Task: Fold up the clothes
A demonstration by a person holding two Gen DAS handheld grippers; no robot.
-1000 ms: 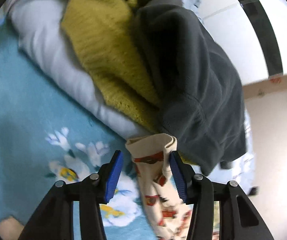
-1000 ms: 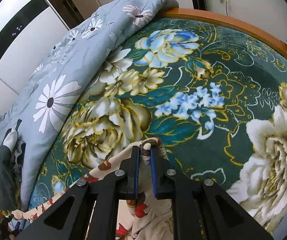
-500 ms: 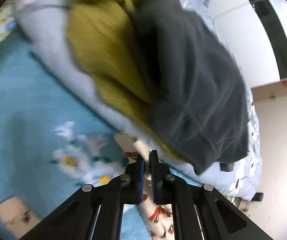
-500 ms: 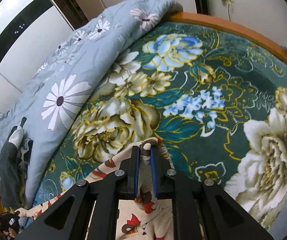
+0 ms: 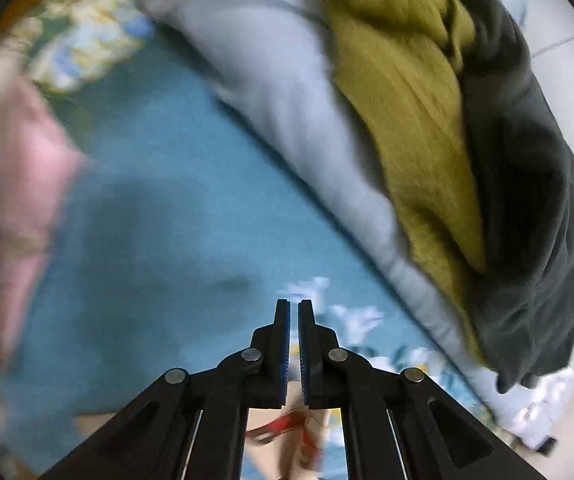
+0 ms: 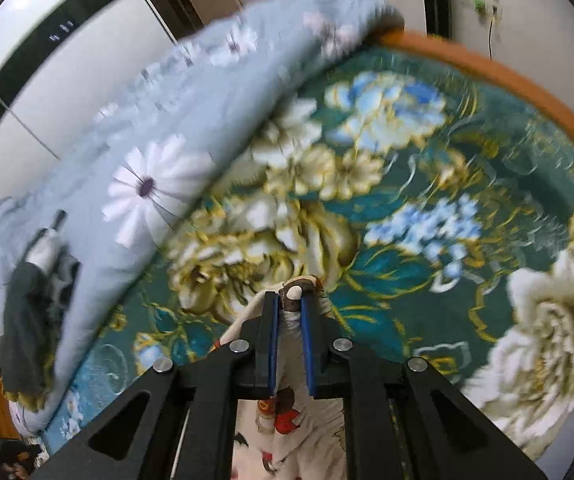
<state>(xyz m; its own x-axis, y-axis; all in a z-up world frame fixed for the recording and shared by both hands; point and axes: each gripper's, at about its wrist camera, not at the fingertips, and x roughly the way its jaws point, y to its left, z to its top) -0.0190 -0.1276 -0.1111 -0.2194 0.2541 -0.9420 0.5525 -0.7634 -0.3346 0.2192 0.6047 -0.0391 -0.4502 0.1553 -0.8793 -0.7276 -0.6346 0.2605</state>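
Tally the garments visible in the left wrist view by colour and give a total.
Mustard-yellow knit: 1
Dark grey fleece: 1
Pink cloth, blurred: 1
Cream printed garment below the left gripper: 1
Total: 4

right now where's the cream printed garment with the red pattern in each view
Left wrist: the cream printed garment shows at bottom centre, blurred, behind and below the left gripper, whose jaws are nearly shut.
Right wrist: it lies at bottom centre, its bunched edge pinched in the right gripper.
Shared landmark: the dark grey garment on the pale blue floral duvet, right side in the left view, far left in the right view.
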